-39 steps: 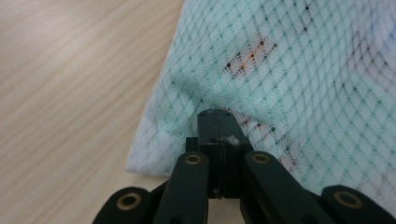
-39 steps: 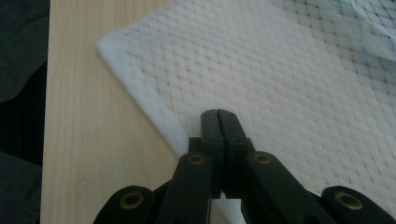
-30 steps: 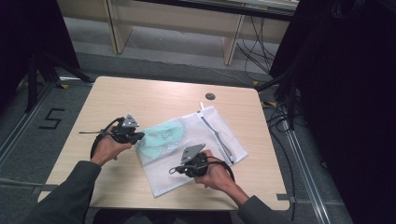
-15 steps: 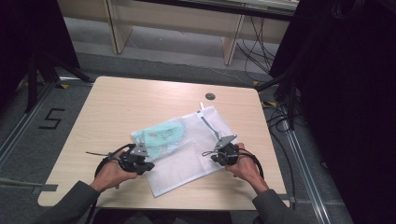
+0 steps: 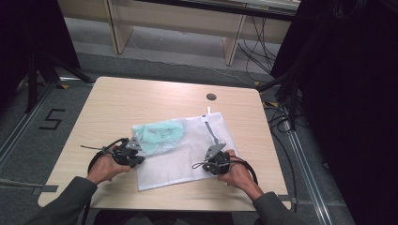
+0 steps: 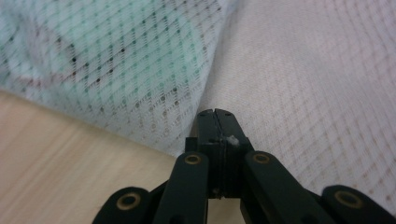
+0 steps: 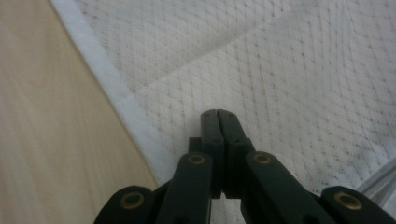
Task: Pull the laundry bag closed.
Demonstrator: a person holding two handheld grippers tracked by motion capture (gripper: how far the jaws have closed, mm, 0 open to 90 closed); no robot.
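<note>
On the wooden table [image 5: 141,98], the left gripper [image 5: 133,155], jaws pressed together with nothing between them, sits at the left edge of the white mesh laundry bag [image 5: 187,154], which holds a mint-green garment [image 5: 159,133]. The right gripper [image 5: 212,160], likewise closed and empty, rests on the bag's right side beside its zipper [image 5: 212,131]. Bare tabletop surrounds the bag.
</note>
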